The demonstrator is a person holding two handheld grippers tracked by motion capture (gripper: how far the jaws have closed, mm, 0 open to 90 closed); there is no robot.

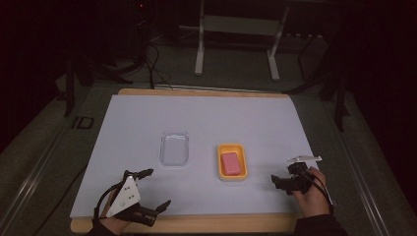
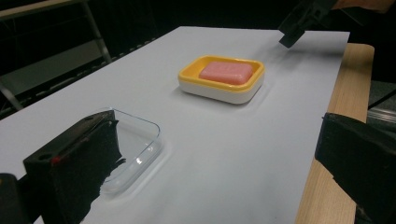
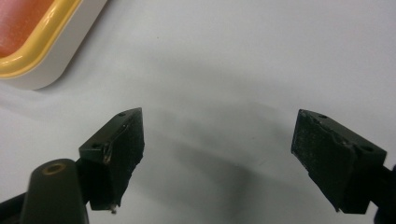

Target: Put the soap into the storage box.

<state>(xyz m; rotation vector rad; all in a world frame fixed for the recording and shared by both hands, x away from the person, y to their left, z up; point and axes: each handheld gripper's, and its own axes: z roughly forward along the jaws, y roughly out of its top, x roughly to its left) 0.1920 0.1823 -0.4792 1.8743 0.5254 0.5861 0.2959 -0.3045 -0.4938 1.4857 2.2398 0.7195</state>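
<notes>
Left of the right gripper [image 1: 281, 183], well apart, soap [image 1: 231, 163] sat in the yellow dish [image 1: 231, 146]. Clear lid [image 1: 174, 148] lay left of the dish. Both grippers, including the left gripper [image 1: 156, 189], gaped empty.

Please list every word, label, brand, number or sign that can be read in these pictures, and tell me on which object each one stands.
"ID": pale letters on the dark floor left of the table, in the high view.
Pink rectangular soap bar: faint raised marks on its top, too blurred to read.
Yellow-and-white plastic soap dish, clear plastic rectangular lid: no text visible.
</notes>
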